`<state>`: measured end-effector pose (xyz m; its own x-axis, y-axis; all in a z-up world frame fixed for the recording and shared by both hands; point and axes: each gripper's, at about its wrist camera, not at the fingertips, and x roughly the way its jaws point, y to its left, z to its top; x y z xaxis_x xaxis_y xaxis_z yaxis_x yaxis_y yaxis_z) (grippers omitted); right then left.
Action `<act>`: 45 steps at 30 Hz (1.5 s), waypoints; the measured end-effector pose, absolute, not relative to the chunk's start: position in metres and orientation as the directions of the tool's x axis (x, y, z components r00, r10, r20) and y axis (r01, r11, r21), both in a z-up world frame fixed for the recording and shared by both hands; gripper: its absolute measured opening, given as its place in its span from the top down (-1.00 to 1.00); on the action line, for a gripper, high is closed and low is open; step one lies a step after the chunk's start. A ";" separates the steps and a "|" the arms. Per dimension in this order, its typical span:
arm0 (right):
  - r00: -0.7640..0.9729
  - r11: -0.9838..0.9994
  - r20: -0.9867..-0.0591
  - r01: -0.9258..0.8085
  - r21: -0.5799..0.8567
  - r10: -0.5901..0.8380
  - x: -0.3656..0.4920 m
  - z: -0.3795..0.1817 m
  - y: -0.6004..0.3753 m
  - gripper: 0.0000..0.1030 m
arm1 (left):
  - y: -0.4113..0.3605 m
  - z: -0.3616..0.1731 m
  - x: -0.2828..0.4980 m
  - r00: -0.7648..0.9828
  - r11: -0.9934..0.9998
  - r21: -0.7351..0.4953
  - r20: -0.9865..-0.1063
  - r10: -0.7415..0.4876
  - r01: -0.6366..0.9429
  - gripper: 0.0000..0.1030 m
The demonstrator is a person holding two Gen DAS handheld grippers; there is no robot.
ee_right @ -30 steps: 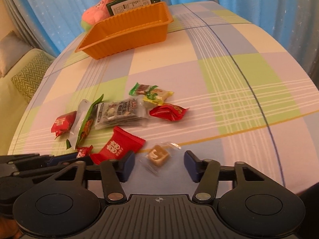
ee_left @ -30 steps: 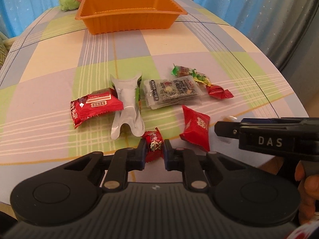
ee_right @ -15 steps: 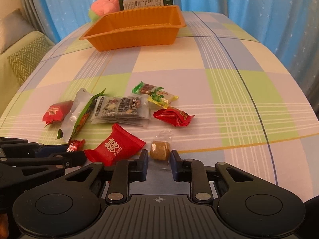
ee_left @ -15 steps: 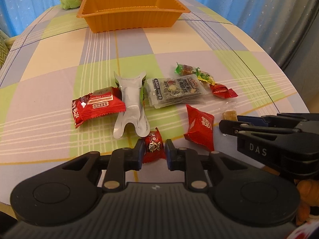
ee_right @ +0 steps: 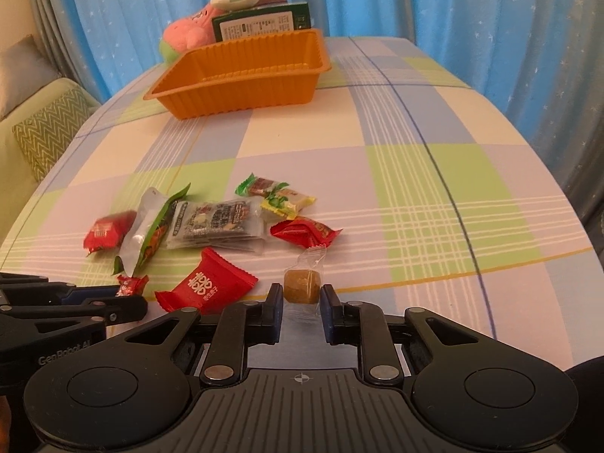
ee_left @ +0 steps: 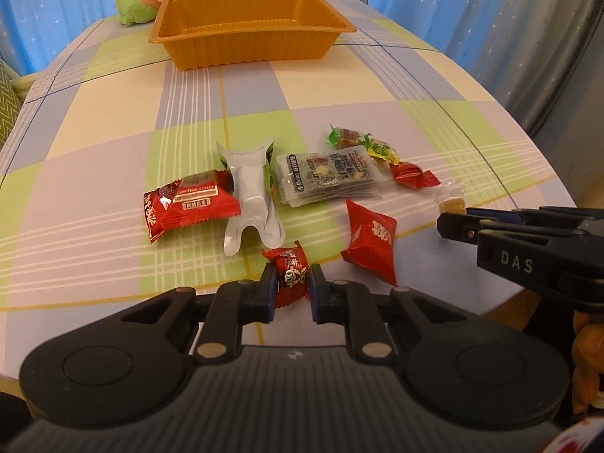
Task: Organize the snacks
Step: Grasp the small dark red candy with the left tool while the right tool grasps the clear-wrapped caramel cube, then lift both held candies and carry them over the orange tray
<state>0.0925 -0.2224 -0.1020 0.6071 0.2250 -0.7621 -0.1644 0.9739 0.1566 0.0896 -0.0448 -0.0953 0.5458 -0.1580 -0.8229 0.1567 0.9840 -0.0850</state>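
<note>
Crowding the clamped brown candy (ee_right: 302, 290): red packet (ee_right: 207, 284), red twist sweet (ee_right: 305, 231).

Orange tray (ee_left: 249, 43), pastel checked tablecloth (ee_left: 339, 87), blue starred curtains (ee_right: 472, 7), small red candy (ee_left: 290, 277), brown candy (ee_right: 302, 290)

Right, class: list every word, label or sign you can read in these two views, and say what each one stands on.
"DAS": side of the right tool.
"GenRobot AI": side of the left tool.
A red double-happiness sign: red pillow packet.
Green box label: too small to read.
Grey snack sachets, large red packet, small red candy: print blurred, unreadable.
</note>
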 end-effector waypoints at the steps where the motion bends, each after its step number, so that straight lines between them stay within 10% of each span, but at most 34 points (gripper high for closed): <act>1: 0.612 0.974 -0.758 -0.163 0.157 0.225 0.091 -0.100 -0.223 0.59 | -0.045 -0.093 0.088 0.551 0.983 -0.086 -0.819 -0.161 0.159 0.71; 19: 0.673 0.962 -0.688 -0.187 0.199 0.273 0.098 -0.059 -0.228 0.59 | -0.046 -0.047 0.099 0.625 0.978 -0.114 -0.755 -0.200 0.174 0.71; 45: 0.733 0.920 -0.556 -0.310 0.239 0.391 0.325 -0.038 -0.189 0.59 | 0.006 -0.015 0.311 0.768 0.984 -0.142 -0.618 -0.170 0.104 0.71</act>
<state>0.3254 -0.1892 -0.0377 0.7331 0.3913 -0.5563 -0.3098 0.9203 0.2390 0.3111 0.0059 -0.0147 0.7678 -0.1697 -0.6178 0.1036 0.9845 -0.1416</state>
